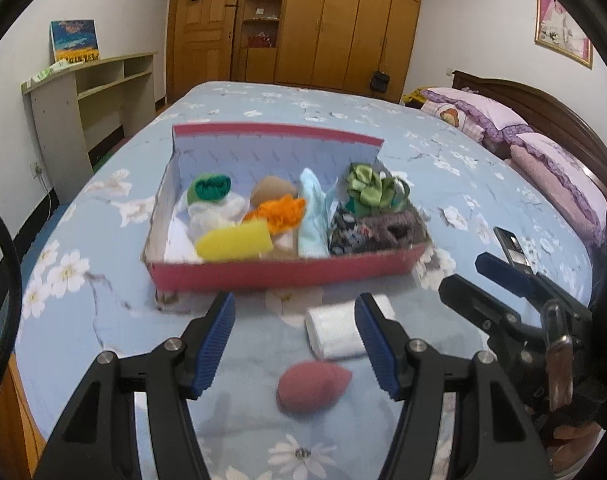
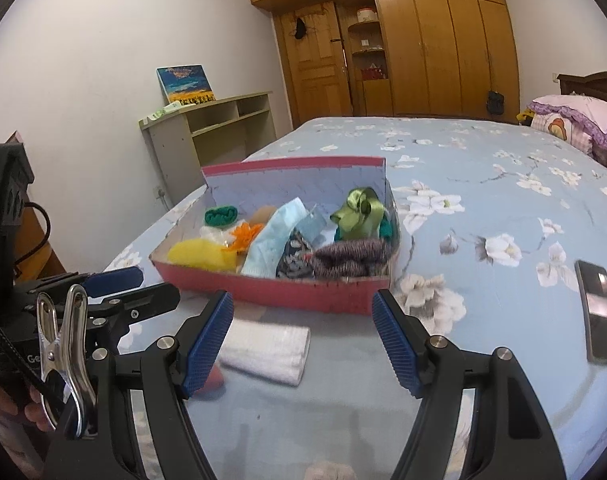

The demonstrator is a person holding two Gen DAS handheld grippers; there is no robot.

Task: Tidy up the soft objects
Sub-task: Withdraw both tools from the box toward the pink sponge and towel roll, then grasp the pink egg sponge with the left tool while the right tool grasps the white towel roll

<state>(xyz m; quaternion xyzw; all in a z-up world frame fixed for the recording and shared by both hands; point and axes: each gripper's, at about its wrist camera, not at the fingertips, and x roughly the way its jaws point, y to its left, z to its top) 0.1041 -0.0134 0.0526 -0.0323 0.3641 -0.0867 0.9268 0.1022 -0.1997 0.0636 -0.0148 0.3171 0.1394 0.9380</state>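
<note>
A red cardboard box sits on the blue flowered bed and holds several soft items: a yellow sponge, orange yarn, a light blue cloth, a green ribbon. In front of the box lie a folded white towel and a pink egg-shaped sponge. My left gripper hangs open above the bed with the pink sponge between and below its fingers, untouched. My right gripper is open and empty, with the towel near its left finger.
A dark phone lies on the bed to the right of the box. Pink pillows rest against the headboard. A grey shelf and a wooden wardrobe stand beyond the bed.
</note>
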